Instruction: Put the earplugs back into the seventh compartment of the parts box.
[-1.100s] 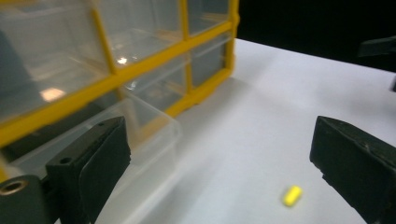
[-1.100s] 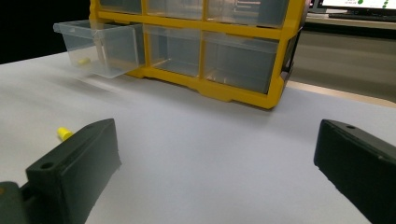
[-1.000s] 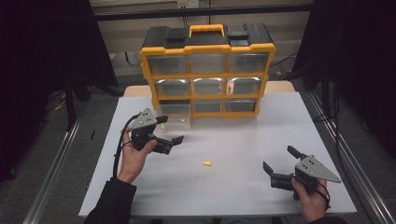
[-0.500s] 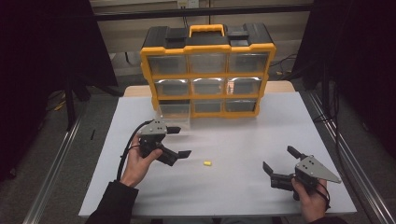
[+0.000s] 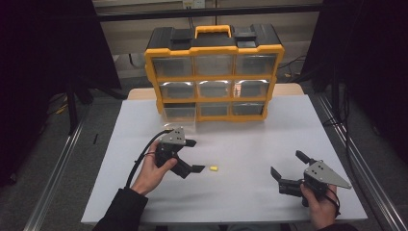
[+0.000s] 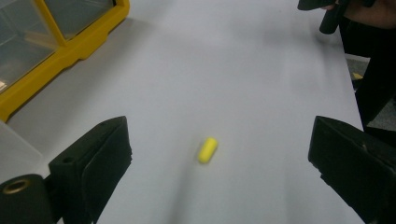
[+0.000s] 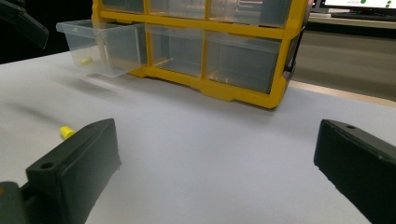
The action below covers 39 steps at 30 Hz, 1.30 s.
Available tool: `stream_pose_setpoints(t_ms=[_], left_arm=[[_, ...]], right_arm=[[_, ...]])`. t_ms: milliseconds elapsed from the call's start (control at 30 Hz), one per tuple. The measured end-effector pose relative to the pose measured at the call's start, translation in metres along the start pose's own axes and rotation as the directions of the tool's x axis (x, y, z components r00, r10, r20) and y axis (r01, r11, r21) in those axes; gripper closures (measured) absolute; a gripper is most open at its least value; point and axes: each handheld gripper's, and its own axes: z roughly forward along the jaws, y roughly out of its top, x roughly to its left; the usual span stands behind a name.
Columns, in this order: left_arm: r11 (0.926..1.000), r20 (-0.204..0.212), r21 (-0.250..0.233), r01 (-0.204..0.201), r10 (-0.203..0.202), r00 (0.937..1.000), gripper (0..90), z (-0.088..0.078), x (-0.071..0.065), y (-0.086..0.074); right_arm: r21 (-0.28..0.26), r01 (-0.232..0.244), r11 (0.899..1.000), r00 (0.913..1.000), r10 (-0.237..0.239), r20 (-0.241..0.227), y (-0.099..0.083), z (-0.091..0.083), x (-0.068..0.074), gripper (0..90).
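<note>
Working down from the yellow drawer cabinet (image 5: 214, 72) at the back of the white table (image 5: 240, 202), I see its bottom-left drawer (image 5: 179, 114) pulled out. My left gripper (image 5: 191, 156) hangs with jaws wide just beside the small yellow plug (image 5: 213, 169) lying mid-table; my right gripper (image 5: 287, 169) rests, also wide, well apart. I judge this the approach: next I must straddle the plug squarely, then close.

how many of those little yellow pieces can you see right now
2: one yellow piece lies on the white table before the left gripper; another sits in the open drawer.
</note>
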Motion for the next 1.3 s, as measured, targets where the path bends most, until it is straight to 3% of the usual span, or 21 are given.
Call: stream_pose_setpoints(t_ms=[100, 333, 433, 533, 600, 667, 700, 767, 833, 967, 1033, 1200, 1300], left_arm=[[0.9999, 0.043, -0.007, -0.008, 0.008, 0.9991, 5.3, 0.007, -0.001, -0.001], [0.9971, 0.060, 0.064, -0.042, 0.038, 0.9975, 5.6, 0.026, -0.003, 0.001], [0.9972, 0.066, 0.073, -0.014, 0.009, 0.9978, 4.8, 0.035, -0.001, 0.001], [0.9933, 0.056, 0.111, -0.032, 0.026, 0.9981, 6.1, 0.041, 0.002, 0.000], [0.9916, 0.064, 0.127, -0.024, 0.016, 0.9978, 6.4, 0.046, 0.004, 0.000], [0.9869, 0.064, 0.158, -0.034, 0.024, 0.9977, 8.3, 0.050, 0.007, 0.000], [0.9812, 0.067, 0.187, -0.048, 0.036, 0.9971, 10.0, 0.052, 0.008, 0.000], [0.9747, 0.046, 0.216, -0.058, 0.049, 0.9977, 10.8, 0.059, 0.010, -0.001], [0.9746, 0.061, 0.217, -0.055, 0.042, 0.9972, 11.1, 0.063, 0.011, -0.001], [0.9588, 0.058, 0.271, -0.086, 0.073, 0.9957, 15.6, 0.070, 0.015, -0.001], [0.9560, 0.075, 0.281, -0.084, 0.066, 0.9950, 19.2, 0.073, 0.015, -0.001], [0.9377, 0.103, 0.332, -0.103, 0.072, 0.9921, 25.8, 0.080, 0.014, 0.001], [0.9324, 0.100, 0.345, -0.107, 0.077, 0.9920, 26.5, 0.085, 0.013, 0.001]], right_arm=[[0.001, -0.001, 1.000, 1.0000, 0.001, 0.000, 0.000, 0.000, 0.000, 0.0], [0.000, 0.000, 1.000, 1.0000, 0.000, 0.001, 0.000, 0.000, 0.000, 0.0], [0.000, 0.000, 1.000, 1.0000, 0.000, 0.001, 0.000, 0.000, 0.000, 0.0], [0.000, 0.000, 1.000, 1.0000, 0.000, 0.000, 0.000, 0.000, 0.000, 0.0], [0.001, -0.001, 1.000, 1.0000, 0.001, 0.000, 0.000, 0.000, 0.000, 0.0], [0.002, -0.001, 1.000, 1.0000, 0.001, -0.001, 0.000, 0.000, 0.000, 0.0], [0.001, 0.000, 1.000, 1.0000, 0.000, -0.002, 0.000, 0.000, 0.000, 0.0], [0.001, 0.001, 1.000, 1.0000, -0.001, -0.002, 0.000, 0.000, 0.000, 0.0], [0.001, 0.000, 1.000, 1.0000, 0.000, 0.000, 0.000, 0.000, 0.000, 0.0], [0.002, 0.000, 1.000, 1.0000, 0.000, -0.001, 0.000, 0.000, 0.000, 0.0], [0.002, 0.001, 1.000, 1.0000, -0.001, -0.002, 0.000, 0.000, 0.000, 0.0], [0.003, 0.001, 1.000, 1.0000, -0.001, -0.002, 0.000, 0.000, 0.000, 0.0], [0.004, 0.001, 1.000, 1.0000, -0.001, -0.003, 0.000, 0.000, 0.000, 0.0]])
